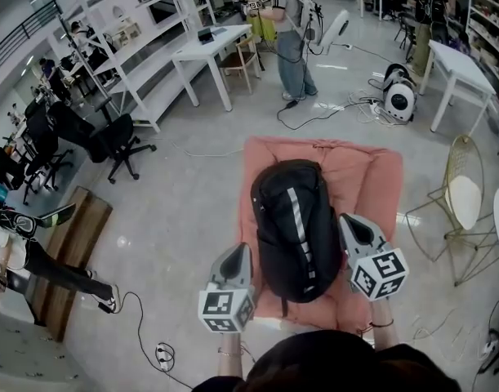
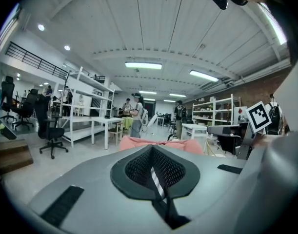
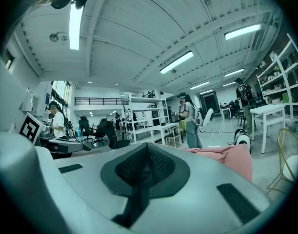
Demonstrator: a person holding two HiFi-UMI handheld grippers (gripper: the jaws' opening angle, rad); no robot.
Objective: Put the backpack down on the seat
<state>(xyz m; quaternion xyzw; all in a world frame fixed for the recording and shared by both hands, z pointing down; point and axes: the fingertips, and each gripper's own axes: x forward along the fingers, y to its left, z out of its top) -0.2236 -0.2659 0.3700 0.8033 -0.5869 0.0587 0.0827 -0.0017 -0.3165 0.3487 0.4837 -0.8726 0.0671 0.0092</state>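
Observation:
A black backpack (image 1: 294, 219) with a grey reflective stripe lies flat on the pink cushioned seat (image 1: 372, 178), its top pointing away from me. My left gripper (image 1: 235, 256) is at the pack's near left corner. My right gripper (image 1: 353, 223) is at its right side. In the left gripper view the jaws (image 2: 153, 167) are shut with a black strap (image 2: 168, 211) bearing a light stripe running out of them. In the right gripper view the jaws (image 3: 148, 167) are shut on a plain black strap (image 3: 131, 204). The pink seat (image 3: 236, 160) shows ahead of both grippers.
A gold wire chair (image 1: 461, 194) stands right of the seat. A person (image 1: 291, 31) stands beyond it by a white table (image 1: 208, 51). A black office chair (image 1: 114, 141) and a wooden bench (image 1: 65, 251) are on the left. Cables (image 1: 163, 354) lie on the floor.

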